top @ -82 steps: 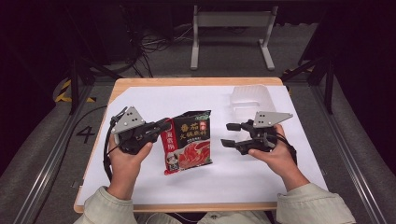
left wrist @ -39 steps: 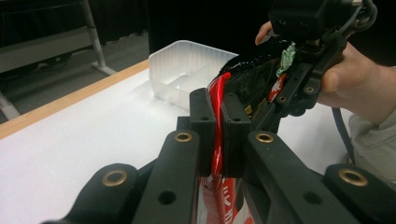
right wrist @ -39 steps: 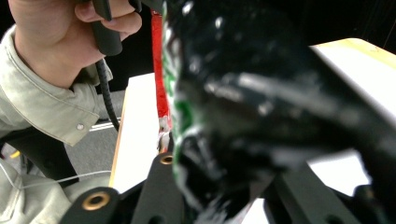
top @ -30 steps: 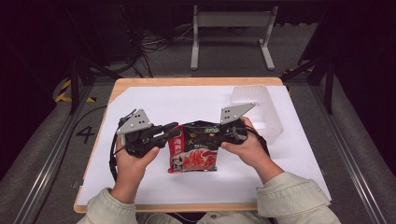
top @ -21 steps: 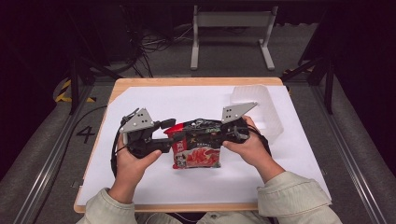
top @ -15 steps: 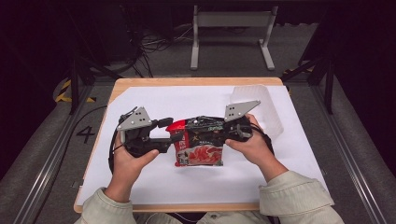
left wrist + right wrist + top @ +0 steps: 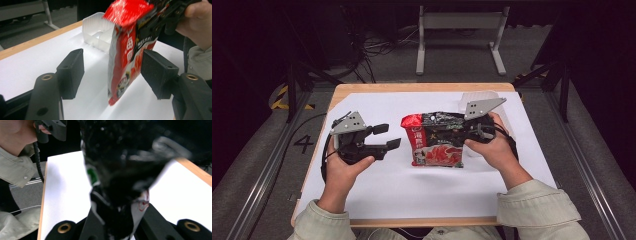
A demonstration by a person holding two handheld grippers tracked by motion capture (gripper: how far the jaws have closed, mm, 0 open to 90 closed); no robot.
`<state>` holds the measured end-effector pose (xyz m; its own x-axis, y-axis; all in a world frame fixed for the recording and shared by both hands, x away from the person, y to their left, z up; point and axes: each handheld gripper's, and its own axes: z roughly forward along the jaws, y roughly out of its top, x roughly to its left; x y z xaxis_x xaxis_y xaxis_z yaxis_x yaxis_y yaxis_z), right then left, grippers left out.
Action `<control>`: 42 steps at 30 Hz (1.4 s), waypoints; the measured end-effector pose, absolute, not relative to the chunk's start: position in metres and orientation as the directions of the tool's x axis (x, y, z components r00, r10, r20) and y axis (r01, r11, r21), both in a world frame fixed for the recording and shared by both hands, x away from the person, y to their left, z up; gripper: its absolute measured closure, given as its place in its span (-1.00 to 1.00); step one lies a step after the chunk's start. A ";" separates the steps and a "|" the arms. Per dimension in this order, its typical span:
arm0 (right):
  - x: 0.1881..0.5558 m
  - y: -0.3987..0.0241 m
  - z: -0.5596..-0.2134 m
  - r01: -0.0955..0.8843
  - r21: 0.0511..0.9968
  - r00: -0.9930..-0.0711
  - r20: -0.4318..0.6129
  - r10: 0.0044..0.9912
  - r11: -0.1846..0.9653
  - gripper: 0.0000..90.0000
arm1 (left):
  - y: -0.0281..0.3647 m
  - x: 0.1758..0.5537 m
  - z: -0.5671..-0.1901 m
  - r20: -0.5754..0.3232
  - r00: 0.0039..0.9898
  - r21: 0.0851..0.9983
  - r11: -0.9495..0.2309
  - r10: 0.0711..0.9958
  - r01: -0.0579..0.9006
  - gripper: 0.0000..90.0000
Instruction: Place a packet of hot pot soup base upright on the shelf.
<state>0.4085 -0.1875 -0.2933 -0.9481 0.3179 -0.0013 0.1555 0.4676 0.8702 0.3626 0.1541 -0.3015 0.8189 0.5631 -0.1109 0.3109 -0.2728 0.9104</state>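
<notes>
A red and black food packet (image 7: pixel 437 147) hangs upright over the white table, blurred in the right gripper view (image 7: pixel 120 170). My right gripper (image 7: pixel 459 131) is shut on the packet's upper right part, and its jaws (image 7: pixel 117 225) pinch the foil. My left gripper (image 7: pixel 388 136) stands open to the left of the packet, a short gap away. Its jaws have just been opening and nothing is pressed between them. In the left gripper view the packet (image 7: pixel 130 50) hangs just beyond the two black pads (image 7: pixel 71 72).
A clear plastic tray (image 7: pixel 477 97) with compartments stands at the table's far right (image 7: pixel 96 30). A white sheet (image 7: pixel 412 190) covers the wooden table top. Cables and a metal stand lie on the floor beyond the table.
My left gripper has let go of the packet's left edge and opened. The right gripper, shut on the packet, has raised it and drawn it slightly right.
</notes>
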 end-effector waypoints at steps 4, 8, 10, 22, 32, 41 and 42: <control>0.410 -0.196 -0.285 0.148 0.874 -0.940 -0.021 0.341 0.463 0.89 | 0.154 0.365 -0.304 -0.113 0.807 0.898 -0.289 0.580 0.333 -0.29; 0.413 -0.205 -0.276 0.152 0.873 -0.929 -0.034 0.367 0.464 0.89 | 0.156 0.368 -0.305 -0.113 0.803 0.892 -0.297 0.585 0.342 -0.31; 0.415 -0.210 -0.271 0.154 0.875 -0.923 -0.039 0.383 0.460 0.89 | 0.158 0.368 -0.305 -0.122 0.800 0.889 -0.294 0.587 0.351 -0.31; 0.428 -0.242 -0.249 0.162 0.881 -0.882 -0.073 0.466 0.444 0.89 | 0.163 0.373 -0.309 -0.135 0.787 0.882 -0.288 0.602 0.372 -0.34; 0.440 -0.268 -0.239 0.161 0.888 -0.835 -0.109 0.539 0.430 0.89 | 0.162 0.373 -0.310 -0.146 0.784 0.880 -0.284 0.604 0.382 -0.35; 0.449 -0.279 -0.234 0.177 0.884 -0.796 -0.131 0.591 0.434 0.89 | 0.163 0.374 -0.310 -0.136 0.785 0.882 -0.286 0.605 0.374 -0.35; 0.450 -0.281 -0.233 0.180 0.883 -0.792 -0.131 0.596 0.433 0.89 | 0.164 0.375 -0.310 -0.135 0.784 0.882 -0.288 0.606 0.374 -0.35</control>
